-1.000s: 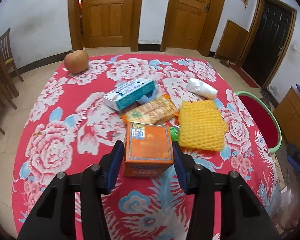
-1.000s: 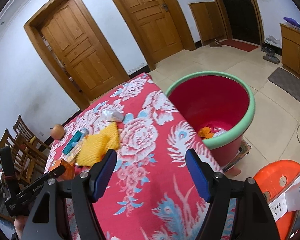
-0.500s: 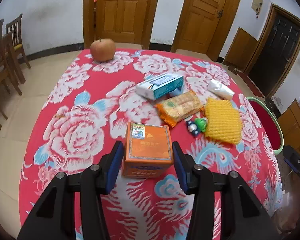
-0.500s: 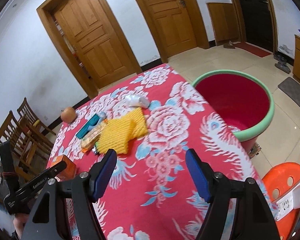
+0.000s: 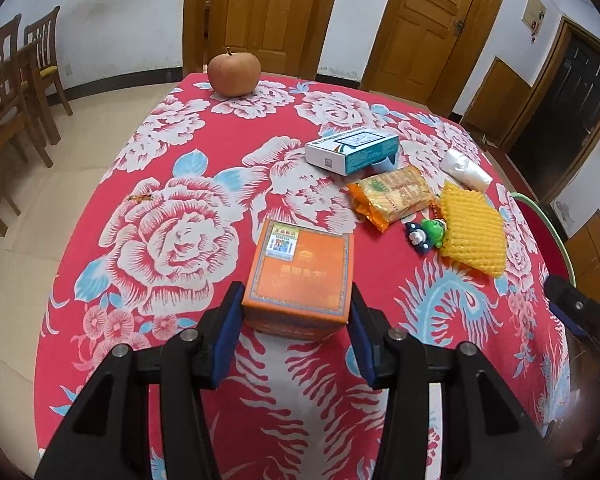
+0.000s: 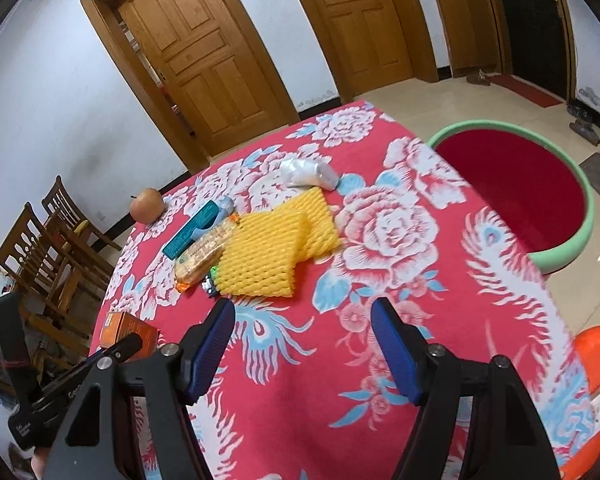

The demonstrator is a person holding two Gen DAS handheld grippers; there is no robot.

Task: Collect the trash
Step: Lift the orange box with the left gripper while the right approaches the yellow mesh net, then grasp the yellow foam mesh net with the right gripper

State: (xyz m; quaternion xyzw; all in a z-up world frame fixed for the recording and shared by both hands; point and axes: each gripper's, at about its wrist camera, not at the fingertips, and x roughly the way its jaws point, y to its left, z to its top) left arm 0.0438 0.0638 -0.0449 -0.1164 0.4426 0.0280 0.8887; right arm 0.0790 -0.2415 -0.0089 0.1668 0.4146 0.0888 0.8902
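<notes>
The left gripper (image 5: pixel 296 320) was still clamped on the orange box (image 5: pixel 302 276), which now sat farther from the yellow foam net (image 5: pixel 470 234) and snack packet (image 5: pixel 392 196) than a second before. The right gripper (image 6: pixel 302 346) stayed open and empty, having swung from the table's edge by the red basin (image 6: pixel 564 248) toward the yellow net at the table's (image 6: pixel 380 360) middle.

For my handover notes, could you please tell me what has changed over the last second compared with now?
The left gripper has carried the orange box back from the litter pile, opening a gap to the snack packet. The right gripper, previously facing the red bin, has swung towards the yellow foam net. Unchanged: the box is still clamped, the right fingers open and empty, and the other litter is in place.
</notes>
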